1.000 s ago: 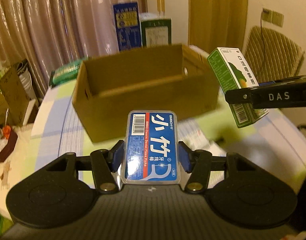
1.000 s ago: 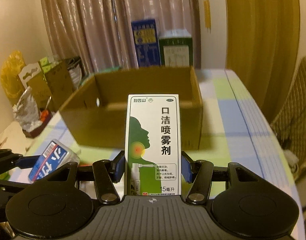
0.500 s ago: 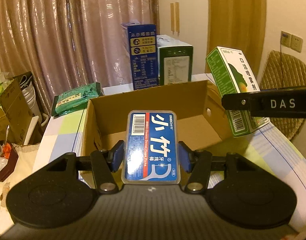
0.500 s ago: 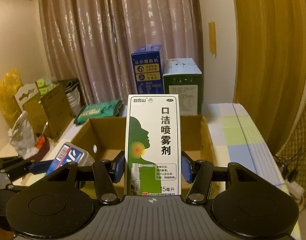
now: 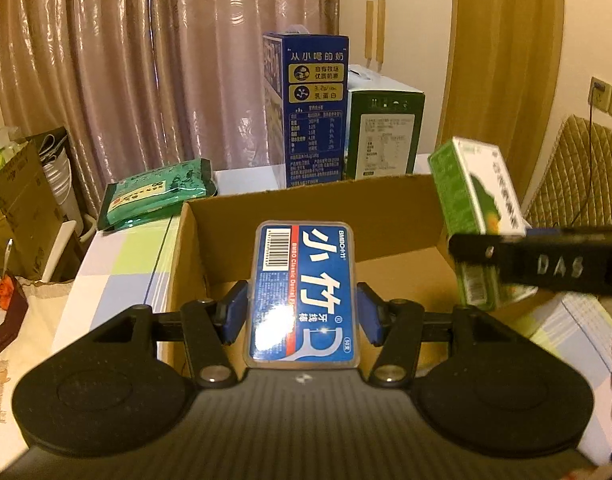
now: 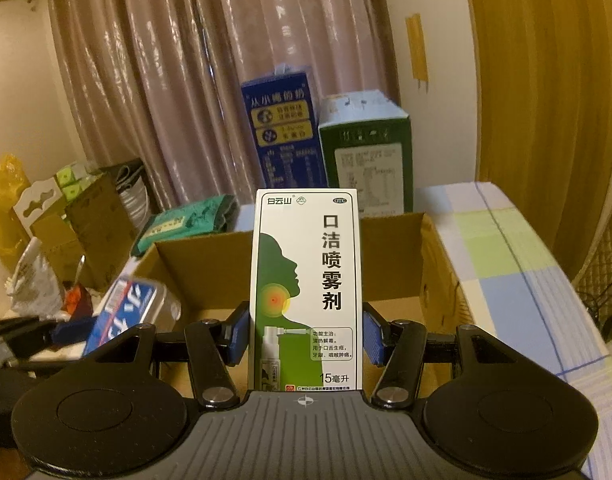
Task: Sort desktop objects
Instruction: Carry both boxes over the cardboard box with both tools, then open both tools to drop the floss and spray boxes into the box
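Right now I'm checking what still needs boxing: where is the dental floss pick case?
The dental floss pick case is clamped upright in the left hand-held gripper, over the open cardboard box; the right wrist view shows it at lower left.

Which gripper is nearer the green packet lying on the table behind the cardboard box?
Left. The left gripper sits on the green packet's side of the cardboard box; the right gripper is further over.

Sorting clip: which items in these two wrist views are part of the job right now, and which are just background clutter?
In play:
- blue floss-pick case, clamped in left gripper
- green-and-white spray box, clamped in right gripper
- open cardboard box, beneath both

Lying about:
- blue milk carton
- dark green carton
- green packet
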`<state>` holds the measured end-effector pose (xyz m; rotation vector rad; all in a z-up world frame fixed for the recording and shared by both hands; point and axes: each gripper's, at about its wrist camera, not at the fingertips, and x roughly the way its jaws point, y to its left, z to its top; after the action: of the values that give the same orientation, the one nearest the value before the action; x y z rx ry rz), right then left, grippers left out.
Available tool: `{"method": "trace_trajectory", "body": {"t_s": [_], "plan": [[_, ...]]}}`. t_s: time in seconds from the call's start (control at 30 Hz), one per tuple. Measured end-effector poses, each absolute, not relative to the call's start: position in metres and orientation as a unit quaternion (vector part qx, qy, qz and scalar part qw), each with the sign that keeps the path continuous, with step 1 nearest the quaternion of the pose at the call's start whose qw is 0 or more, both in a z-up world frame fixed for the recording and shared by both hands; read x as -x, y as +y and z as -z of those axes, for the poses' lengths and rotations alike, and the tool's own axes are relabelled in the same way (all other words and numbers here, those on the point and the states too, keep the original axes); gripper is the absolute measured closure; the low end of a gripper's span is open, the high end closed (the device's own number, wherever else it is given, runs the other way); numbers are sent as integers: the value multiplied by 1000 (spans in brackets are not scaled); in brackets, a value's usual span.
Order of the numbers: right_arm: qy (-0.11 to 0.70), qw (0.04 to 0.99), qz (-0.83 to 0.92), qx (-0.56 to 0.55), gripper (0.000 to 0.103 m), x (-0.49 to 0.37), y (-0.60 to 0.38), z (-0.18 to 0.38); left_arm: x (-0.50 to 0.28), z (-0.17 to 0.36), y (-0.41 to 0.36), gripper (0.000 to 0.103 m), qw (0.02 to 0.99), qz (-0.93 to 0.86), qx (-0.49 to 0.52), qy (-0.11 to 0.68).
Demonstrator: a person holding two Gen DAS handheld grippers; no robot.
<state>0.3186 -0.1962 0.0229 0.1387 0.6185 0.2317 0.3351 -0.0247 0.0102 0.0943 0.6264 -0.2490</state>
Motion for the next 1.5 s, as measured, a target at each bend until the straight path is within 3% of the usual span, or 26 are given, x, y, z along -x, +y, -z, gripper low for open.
{"method": "trace_trajectory", "body": {"t_s": [0.4,0.43,0.47,0.5,0.83,0.9,0.93,0.97,1.5], "plan": [[336,933,-111,-71,50,-338,-196,2,-364,17,-24,51,938,132,-17,321],[337,932,-111,-72,50,-339,-197,4,-366,19,-24,48,938,130,-17,320],[338,932,-110,-74,50,-340,-198,5,-366,21,-24,36,939,128,-20,319],[338,932,-109,-77,50,-341,-199,5,-367,23,-24,34,940,123,-22,318],[329,932,-111,-99,50,-343,-205,7,-362,19,-13,34,941,108,-26,318],[319,935,-110,-104,44,-343,-206,5,-362,18,-12,34,941,109,-25,318],[315,937,-108,-110,28,-342,-207,4,-361,17,-12,34,941,109,-25,318],[308,938,-106,-120,21,-341,-211,3,-361,17,-12,34,941,108,-26,319],[257,953,-100,-126,20,-312,-228,-18,-330,-4,-4,21,947,109,-36,301]]}}
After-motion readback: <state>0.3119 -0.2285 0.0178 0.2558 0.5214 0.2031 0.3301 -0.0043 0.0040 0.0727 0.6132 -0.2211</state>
